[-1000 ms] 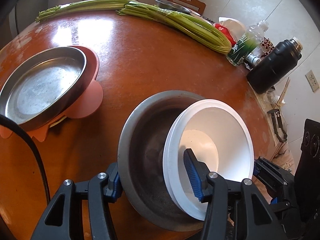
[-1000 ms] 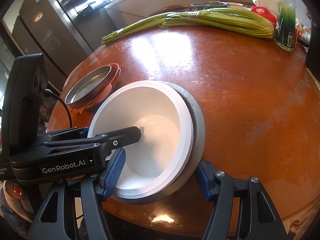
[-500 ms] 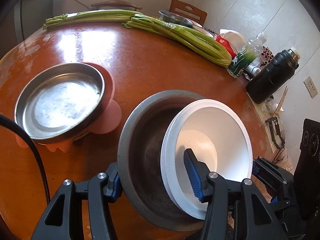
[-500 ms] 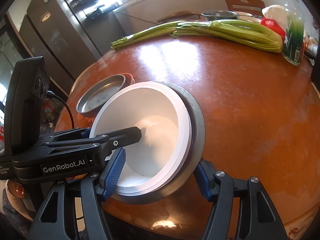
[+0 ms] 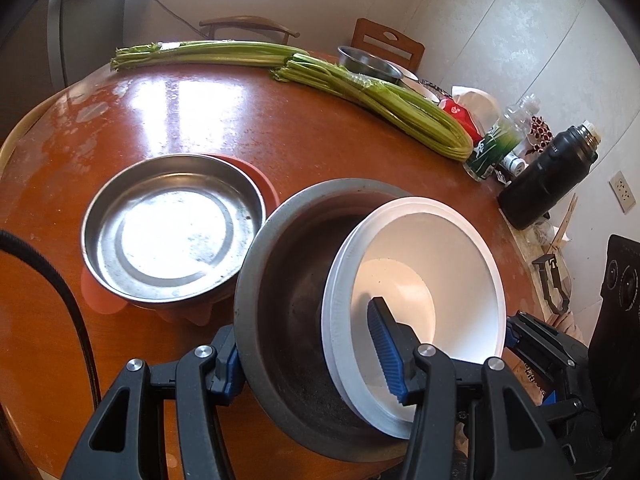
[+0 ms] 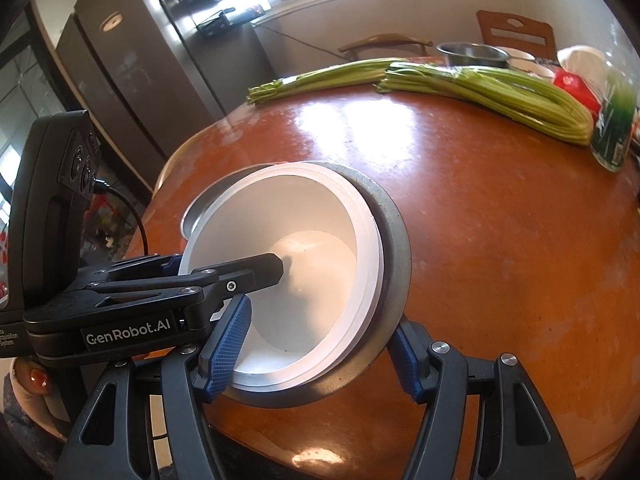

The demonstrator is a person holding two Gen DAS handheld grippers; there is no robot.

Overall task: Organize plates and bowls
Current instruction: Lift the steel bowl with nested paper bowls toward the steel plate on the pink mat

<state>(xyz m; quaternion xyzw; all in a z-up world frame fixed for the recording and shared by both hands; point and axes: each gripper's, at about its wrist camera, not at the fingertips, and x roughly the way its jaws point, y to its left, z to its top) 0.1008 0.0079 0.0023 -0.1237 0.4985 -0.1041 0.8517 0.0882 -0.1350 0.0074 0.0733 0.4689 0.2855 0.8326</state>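
Observation:
A white bowl point(image 5: 440, 248) lies tilted inside a larger grey metal bowl point(image 5: 288, 280), and both are held up over the table. My left gripper point(image 5: 302, 332) is shut on their near walls, one finger outside the grey bowl and the other inside the white one. My right gripper point(image 6: 320, 324) clamps the same pair from the other side, its left pad in the white bowl point(image 6: 312, 248) and its right pad outside the grey bowl point(image 6: 396, 248). A steel plate point(image 5: 176, 232) rests on a pink mat point(image 5: 256, 176), left of the held bowls.
On the round brown table point(image 5: 200, 120), celery bundles point(image 5: 380, 100) lie across the far side with a small steel bowl point(image 5: 368, 64) behind them. A green-labelled bottle point(image 5: 496, 144) and a black flask point(image 5: 548, 176) stand at the right edge. Chairs stand beyond the table.
Both grippers have risen with the nested bowls and tipped up a little. In the left wrist view the steel plate now sits closer to the held bowls.

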